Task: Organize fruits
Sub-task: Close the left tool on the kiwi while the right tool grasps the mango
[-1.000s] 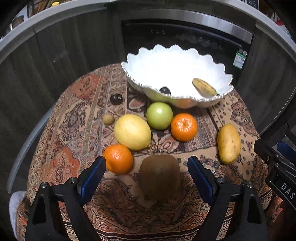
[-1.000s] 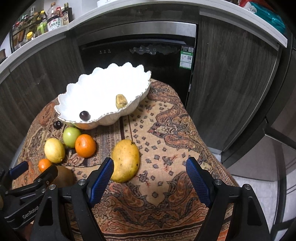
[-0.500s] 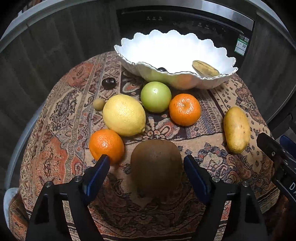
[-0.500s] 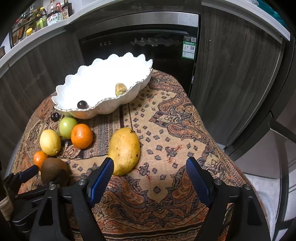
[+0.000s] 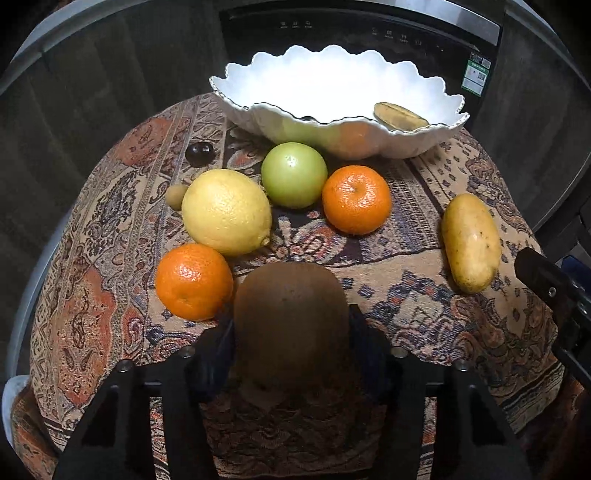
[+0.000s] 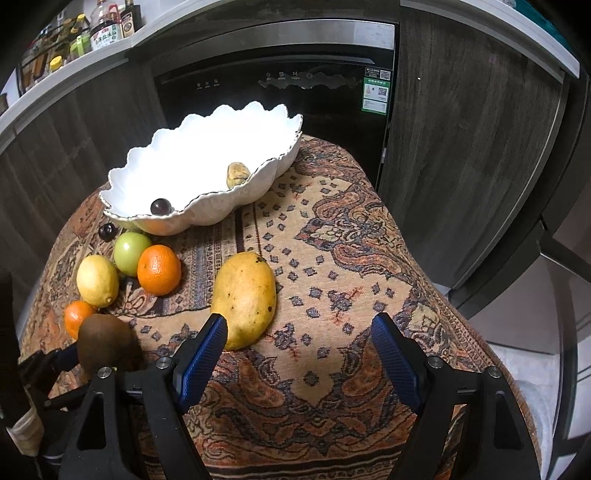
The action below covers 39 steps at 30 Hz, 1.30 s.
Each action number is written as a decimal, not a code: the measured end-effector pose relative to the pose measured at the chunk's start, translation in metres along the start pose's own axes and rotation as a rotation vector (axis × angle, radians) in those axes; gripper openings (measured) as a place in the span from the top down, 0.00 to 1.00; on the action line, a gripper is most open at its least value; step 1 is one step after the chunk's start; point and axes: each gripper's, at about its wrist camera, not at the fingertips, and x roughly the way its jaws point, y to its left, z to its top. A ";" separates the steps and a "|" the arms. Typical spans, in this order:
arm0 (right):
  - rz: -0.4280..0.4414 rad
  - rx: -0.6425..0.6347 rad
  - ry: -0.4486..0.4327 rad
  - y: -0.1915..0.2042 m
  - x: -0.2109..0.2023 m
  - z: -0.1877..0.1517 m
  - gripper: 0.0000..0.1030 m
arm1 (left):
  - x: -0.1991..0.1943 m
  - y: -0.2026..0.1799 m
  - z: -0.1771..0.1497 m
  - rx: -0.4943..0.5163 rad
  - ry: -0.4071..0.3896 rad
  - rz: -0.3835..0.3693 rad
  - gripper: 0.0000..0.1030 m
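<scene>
A brown kiwi (image 5: 290, 295) lies on the patterned tablecloth (image 5: 406, 295) near the front edge. My left gripper (image 5: 291, 323) straddles it, jaws closing, with both blue pads against its sides. Beyond it lie an orange (image 5: 194, 282), a lemon (image 5: 227, 212), a green apple (image 5: 293, 175) and a second orange (image 5: 356, 199). A yellow mango (image 6: 245, 299) lies just ahead of my right gripper (image 6: 299, 332), which is open and holds nothing. The white scalloped bowl (image 6: 207, 195) at the back holds a dark plum (image 6: 160, 206) and a yellow-brown fruit (image 6: 236, 173).
Another dark plum (image 5: 199, 153) and a small tan fruit (image 5: 176, 195) lie left of the lemon. A black appliance (image 6: 295, 85) and dark cabinets stand close behind the round table. Bottles (image 6: 107, 33) line the counter at upper left. The cloth right of the mango is bare.
My left gripper came down over the kiwi, and its jaws narrowed from wide apart to touching the kiwi's sides. The right gripper stayed still and open.
</scene>
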 end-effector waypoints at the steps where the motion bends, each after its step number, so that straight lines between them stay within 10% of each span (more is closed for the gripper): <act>1: -0.001 -0.004 0.000 0.001 0.000 0.000 0.22 | 0.000 0.000 0.000 0.001 -0.002 -0.002 0.47; 18: 0.022 -0.055 0.051 0.031 0.042 0.021 0.22 | -0.001 0.009 0.001 -0.032 0.012 -0.028 0.48; 27: 0.062 -0.076 0.107 0.037 0.059 0.009 0.51 | -0.001 0.009 0.001 -0.049 0.013 -0.039 0.48; 39: 0.062 -0.064 0.081 0.028 0.033 0.008 0.52 | -0.020 0.010 0.006 -0.051 -0.028 -0.048 0.48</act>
